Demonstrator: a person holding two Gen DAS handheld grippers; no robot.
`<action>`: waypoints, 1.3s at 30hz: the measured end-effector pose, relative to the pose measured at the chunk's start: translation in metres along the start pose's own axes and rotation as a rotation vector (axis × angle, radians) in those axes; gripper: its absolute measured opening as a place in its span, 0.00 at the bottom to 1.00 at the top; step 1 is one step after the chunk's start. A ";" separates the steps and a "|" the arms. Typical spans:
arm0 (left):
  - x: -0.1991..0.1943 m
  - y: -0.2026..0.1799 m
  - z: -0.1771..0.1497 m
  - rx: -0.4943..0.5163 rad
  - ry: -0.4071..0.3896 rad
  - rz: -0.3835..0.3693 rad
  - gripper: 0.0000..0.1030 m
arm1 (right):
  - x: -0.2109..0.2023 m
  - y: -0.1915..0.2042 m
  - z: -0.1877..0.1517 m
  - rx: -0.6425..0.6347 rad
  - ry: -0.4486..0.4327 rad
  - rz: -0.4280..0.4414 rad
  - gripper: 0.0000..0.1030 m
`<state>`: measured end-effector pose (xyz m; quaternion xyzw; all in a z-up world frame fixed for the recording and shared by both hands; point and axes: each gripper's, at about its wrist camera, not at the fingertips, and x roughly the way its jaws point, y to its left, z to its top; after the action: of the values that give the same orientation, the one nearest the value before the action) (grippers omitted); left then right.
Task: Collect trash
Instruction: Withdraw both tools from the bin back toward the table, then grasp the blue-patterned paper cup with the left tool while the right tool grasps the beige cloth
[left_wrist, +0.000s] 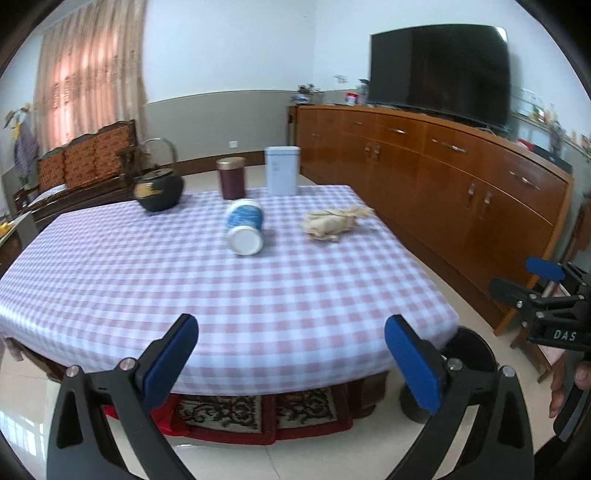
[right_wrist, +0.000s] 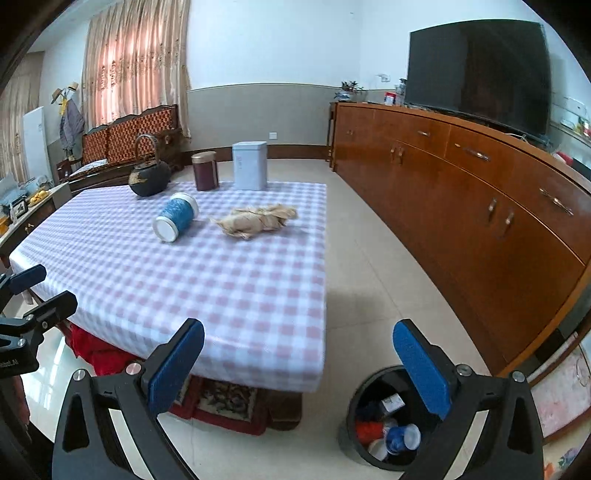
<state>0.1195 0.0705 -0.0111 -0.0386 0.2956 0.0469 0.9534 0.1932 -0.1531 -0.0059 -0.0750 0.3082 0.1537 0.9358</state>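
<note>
Both tools are held back from the near edge of the table (right_wrist: 236, 295), which is covered in a pink-and-white checked cloth. The left tool (left_wrist: 291, 354) has its blue-padded fingers spread wide with nothing between them, and the right tool (right_wrist: 299, 362) is likewise spread wide and empty. On the cloth, past the middle, a crumpled wad of brown paper (right_wrist: 255, 221) lies toward the right side. Just to its left and apart from it, a blue-and-white jar (right_wrist: 175, 218) lies on its side, its white end facing the near edge. Along the far edge stand a black cast-iron kettle (right_wrist: 149, 177) with an upright hoop handle, a maroon canister (right_wrist: 205, 171) with a gold-toned lid, and a pale blue rectangular tin (right_wrist: 250, 166), all closed, so their contents cannot be told. On the floor beside the table's near right corner stands a black round trash bin (right_wrist: 354, 413), open at the top. It holds mixed rubbish: something red, a blue-and-white cup, a small printed carton and a white piece.
</note>
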 end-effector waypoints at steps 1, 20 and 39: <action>0.003 0.005 0.002 -0.003 0.003 0.007 0.98 | 0.003 0.003 0.003 0.000 -0.002 0.008 1.00; 0.113 0.041 0.040 -0.008 0.064 0.057 0.88 | 0.141 0.031 0.071 -0.104 0.081 0.061 1.00; 0.195 0.052 0.072 -0.025 0.102 0.081 0.84 | 0.260 0.044 0.110 0.043 0.175 0.160 1.00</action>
<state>0.3139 0.1422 -0.0644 -0.0408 0.3446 0.0870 0.9338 0.4377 -0.0229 -0.0757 -0.0434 0.3970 0.2140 0.8914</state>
